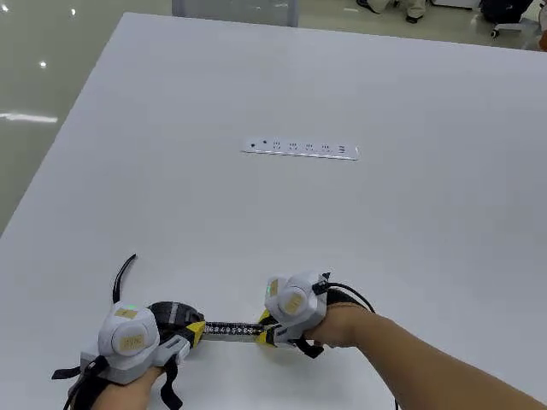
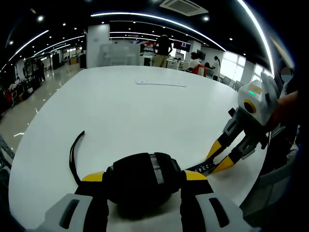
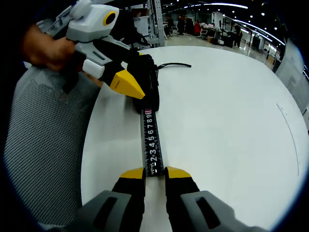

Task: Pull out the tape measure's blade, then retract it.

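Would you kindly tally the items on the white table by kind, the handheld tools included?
1 tape measure
1 power strip
2 tools: left tool, right tool
Total: 4

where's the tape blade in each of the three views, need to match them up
Head view: blade, a short dark strip low, left of centre, just right of the black case.
Left gripper view: lower right, a short stub from the case to the right gripper.
Right gripper view: centre, a numbered strip running up from the jaws to the case.
Shared landmark: the black case.
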{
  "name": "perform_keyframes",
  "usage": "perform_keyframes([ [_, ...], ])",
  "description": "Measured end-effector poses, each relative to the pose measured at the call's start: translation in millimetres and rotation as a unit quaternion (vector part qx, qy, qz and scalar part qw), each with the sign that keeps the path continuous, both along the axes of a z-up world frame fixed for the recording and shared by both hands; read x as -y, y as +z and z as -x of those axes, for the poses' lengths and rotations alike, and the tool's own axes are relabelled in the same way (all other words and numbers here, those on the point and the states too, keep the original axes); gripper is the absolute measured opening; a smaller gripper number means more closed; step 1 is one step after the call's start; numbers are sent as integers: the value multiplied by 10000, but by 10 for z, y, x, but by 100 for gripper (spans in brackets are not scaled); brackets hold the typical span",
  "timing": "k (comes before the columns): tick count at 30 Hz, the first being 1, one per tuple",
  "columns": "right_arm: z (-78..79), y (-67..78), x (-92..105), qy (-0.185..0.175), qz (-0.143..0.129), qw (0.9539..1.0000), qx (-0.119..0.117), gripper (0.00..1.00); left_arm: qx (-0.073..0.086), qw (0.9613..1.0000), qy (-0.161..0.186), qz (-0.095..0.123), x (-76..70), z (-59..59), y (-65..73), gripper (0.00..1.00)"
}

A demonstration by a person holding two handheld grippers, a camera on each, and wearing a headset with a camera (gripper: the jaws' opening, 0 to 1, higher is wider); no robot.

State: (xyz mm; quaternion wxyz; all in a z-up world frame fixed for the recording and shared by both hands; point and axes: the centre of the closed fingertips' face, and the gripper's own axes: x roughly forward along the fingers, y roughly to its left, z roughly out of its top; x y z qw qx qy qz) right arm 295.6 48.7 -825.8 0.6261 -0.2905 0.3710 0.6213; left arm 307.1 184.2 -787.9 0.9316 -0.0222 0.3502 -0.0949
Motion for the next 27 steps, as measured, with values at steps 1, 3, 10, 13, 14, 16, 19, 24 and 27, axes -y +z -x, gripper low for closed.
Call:
perform_keyframes([
  [1,4,4,-11,5,-9,10000,-1,15,-2,10000,2,3,-1,0,0,56],
  [3,0,-5,-32,18,-22,10000,2,14,2,10000,-1,3,-3,0,-1,56],
  [10,-1,3,-60,37,-23,10000,24,14,14,10000,3,-10,5,0,2,56],
  [13,-3,-2,-86,18,-35,10000,9,14,10,10000,16,9,2,-2,3,56],
  [14,-1,-5,-98,16,-44,10000,1,14,10,10000,13,21,-2,-3,3,56],
  [16,8,-7,-138,5,-69,10000,-17,14,6,10000,14,37,1,-1,4,56],
  [19,14,2,-188,6,-82,10000,-16,14,5,10000,13,39,2,-1,4,56],
  [24,18,-12,-246,60,-99,9999,-6,14,3,10000,10,33,0,2,0,56],
  [27,8,-14,-267,23,-123,9999,-27,14,5,10000,19,37,-3,0,-2,56],
])
